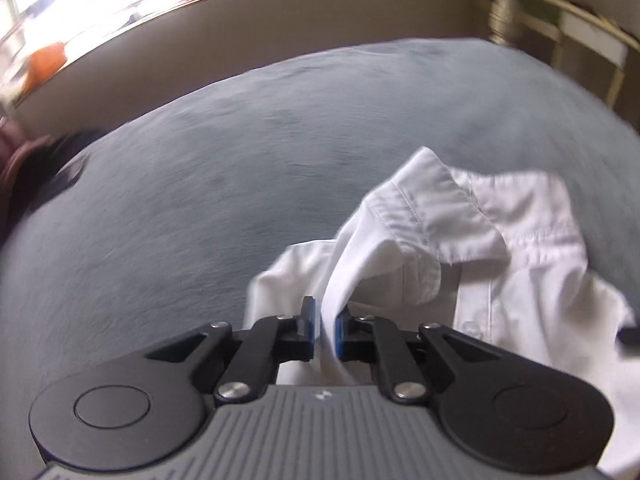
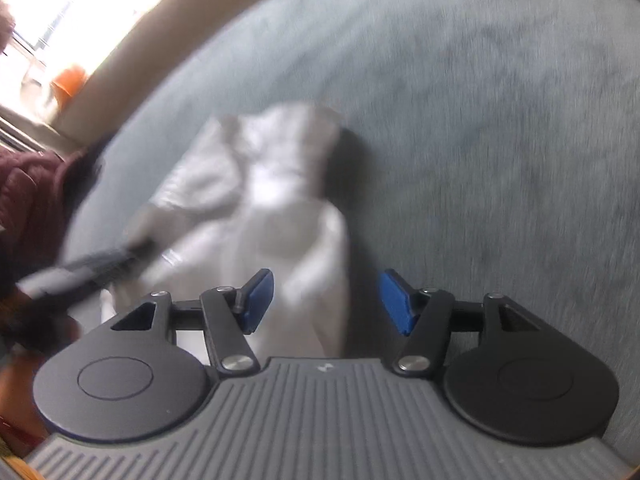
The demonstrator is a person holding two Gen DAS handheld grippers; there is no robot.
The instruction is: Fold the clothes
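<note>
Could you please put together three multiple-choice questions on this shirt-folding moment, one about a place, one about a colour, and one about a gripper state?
1. Where does the white shirt lie?
A. on a grey-blue bed cover
B. on a wooden floor
C. in a basket

2. What colour are the pads on the fingers?
A. red
B. blue
C. yellow

3. How do the two hand-held grippers stand?
A. both open
B. both shut on cloth
C. left shut on the shirt, right open

Answers:
1 A, the bed cover spreads all around the shirt.
2 B, blue pads show in both views.
3 C, the left hand-held gripper pinches white cloth; the right hand-held gripper gapes wide.
</note>
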